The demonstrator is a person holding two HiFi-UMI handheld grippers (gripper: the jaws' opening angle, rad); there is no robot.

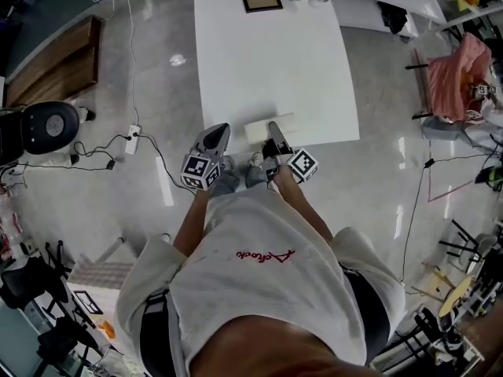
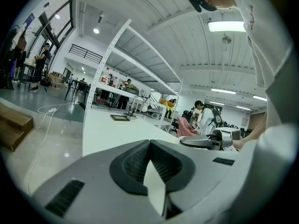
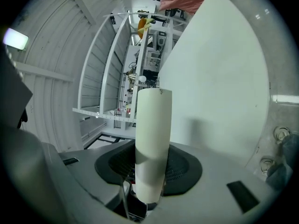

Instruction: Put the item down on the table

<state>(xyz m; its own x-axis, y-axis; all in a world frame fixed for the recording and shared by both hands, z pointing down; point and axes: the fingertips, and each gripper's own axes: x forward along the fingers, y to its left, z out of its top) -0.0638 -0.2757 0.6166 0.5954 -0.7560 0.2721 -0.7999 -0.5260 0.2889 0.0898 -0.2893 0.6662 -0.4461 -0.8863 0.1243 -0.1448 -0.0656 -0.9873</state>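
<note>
Nearest, the person's white shirt (image 1: 259, 289) fills the bottom, with both forearms stretched forward and close together. Left gripper (image 1: 222, 130) points at the desk's (image 1: 275, 61) near edge, its jaws closed on nothing. Right gripper (image 1: 273, 132), just beside it, has its jaws clamped on a white block (image 1: 258, 130) over that edge.

1 white bench (image 1: 275, 61) w/ 1 dark frame (image 1: 261, 1) on it. 2 grippers: left gripper (image 1: 220, 129) & right gripper (image 1: 273, 126); 1 white block (image 1: 255, 130). On floor (image 1: 377, 179): 1 power strip (image 1: 133, 138); 1 pink cloth (image 1: 456, 73) at the side.
</note>
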